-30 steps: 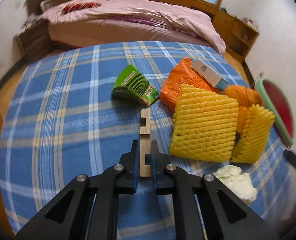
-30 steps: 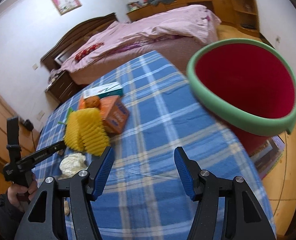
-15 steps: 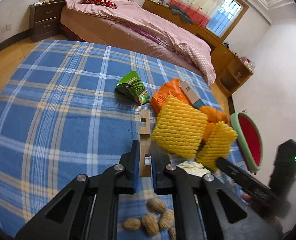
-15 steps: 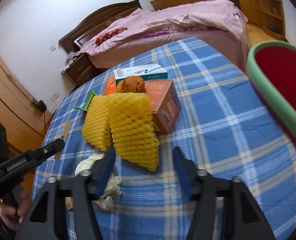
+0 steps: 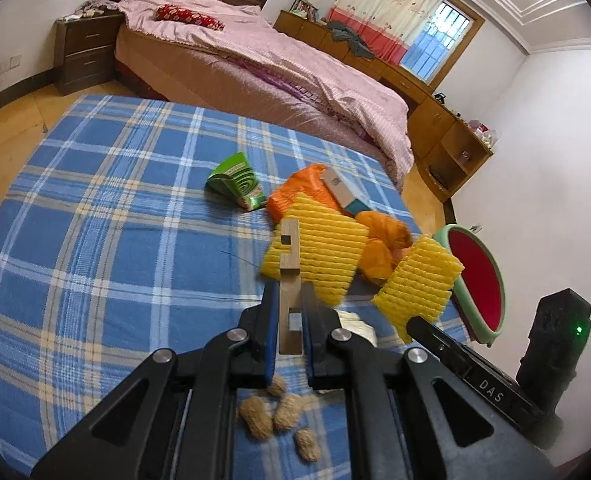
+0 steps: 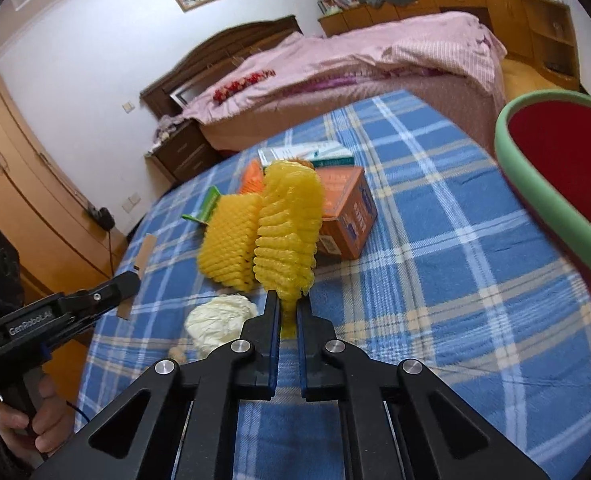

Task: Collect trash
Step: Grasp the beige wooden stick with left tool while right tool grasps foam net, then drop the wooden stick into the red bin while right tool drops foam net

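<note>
Right now the right claw [image 6: 288, 312] is pinched on the lower edge of a yellow foam net [image 6: 289, 232], jaws pressed tight on it — the net stands up from the tips, its bottom looks just off the blue plaid worktop [image 6: 435, 300]. A second yellow foam net [image 6: 229, 240] sits touching it on the left, lying on the cloth. Just beside the claw's left jaw is a crumpled white tissue [image 6: 219, 320]. Behind the nets: an orange box [image 6: 349, 216], with a white-and-teal box [image 6: 307, 152] behind it, and a green packet [image 6: 209, 208] peeking out at the left. The red bin with a green rim [image 6: 551, 184] stands off the worktop's right edge, well apart from the held net.

The left claw [image 5: 288, 300] is clamped on a thin wooden stick [image 5: 289, 264] that runs forward between the jaws — held above the cloth, in front of the flat net. Peanut shells [image 5: 273, 416] lie on the worktop under that claw. In the right wrist view a hand [image 6: 35, 428] grips the left claw's handle at the lower left. A bed with a pink cover [image 5: 279, 60] is beyond the worktop.
</note>
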`<state>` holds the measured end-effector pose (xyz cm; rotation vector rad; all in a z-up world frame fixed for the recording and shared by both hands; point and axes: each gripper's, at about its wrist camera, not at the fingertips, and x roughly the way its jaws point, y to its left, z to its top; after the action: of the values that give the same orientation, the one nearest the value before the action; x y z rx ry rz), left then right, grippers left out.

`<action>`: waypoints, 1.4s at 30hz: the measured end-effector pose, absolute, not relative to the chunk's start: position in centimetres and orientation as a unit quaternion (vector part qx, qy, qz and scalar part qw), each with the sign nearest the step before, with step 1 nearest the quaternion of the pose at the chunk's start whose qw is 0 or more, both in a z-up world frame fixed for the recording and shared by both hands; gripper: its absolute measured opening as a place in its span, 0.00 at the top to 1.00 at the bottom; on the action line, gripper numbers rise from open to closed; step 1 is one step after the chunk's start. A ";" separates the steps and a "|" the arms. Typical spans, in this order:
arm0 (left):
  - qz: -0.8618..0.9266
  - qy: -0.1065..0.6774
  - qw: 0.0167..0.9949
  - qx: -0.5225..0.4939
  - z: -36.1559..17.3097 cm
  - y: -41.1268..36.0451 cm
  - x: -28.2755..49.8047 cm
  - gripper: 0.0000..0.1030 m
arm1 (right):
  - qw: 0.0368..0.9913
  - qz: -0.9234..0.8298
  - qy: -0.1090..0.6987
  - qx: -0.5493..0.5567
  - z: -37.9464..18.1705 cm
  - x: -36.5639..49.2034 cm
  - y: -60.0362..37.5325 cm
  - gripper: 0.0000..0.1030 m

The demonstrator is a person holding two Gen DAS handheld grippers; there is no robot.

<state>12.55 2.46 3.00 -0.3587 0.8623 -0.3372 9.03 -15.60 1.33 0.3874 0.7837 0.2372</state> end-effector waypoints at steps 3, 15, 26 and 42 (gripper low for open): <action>-0.169 0.410 0.881 -0.166 3.8 1.6 12.0 0.91 | 0.909 0.108 0.358 0.184 2.4 7.7 -16.2 0.93; -0.233 0.412 0.870 -0.140 6.5 -5.2 11.2 0.91 | 0.924 0.046 0.313 0.213 5.0 2.8 -22.3 0.93; -0.296 0.430 0.850 -0.078 7.2 -16.0 12.4 0.91 | 0.925 -0.035 0.280 0.255 5.0 0.2 -30.3 0.93; -0.350 0.443 0.825 -0.013 3.5 -29.8 16.1 0.91 | 0.910 -0.090 0.293 0.279 1.7 1.8 -37.6 0.93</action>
<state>16.09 -29.82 3.49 -0.0284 0.9425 -0.7437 1.84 -37.57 1.68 0.5756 0.6047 -0.1861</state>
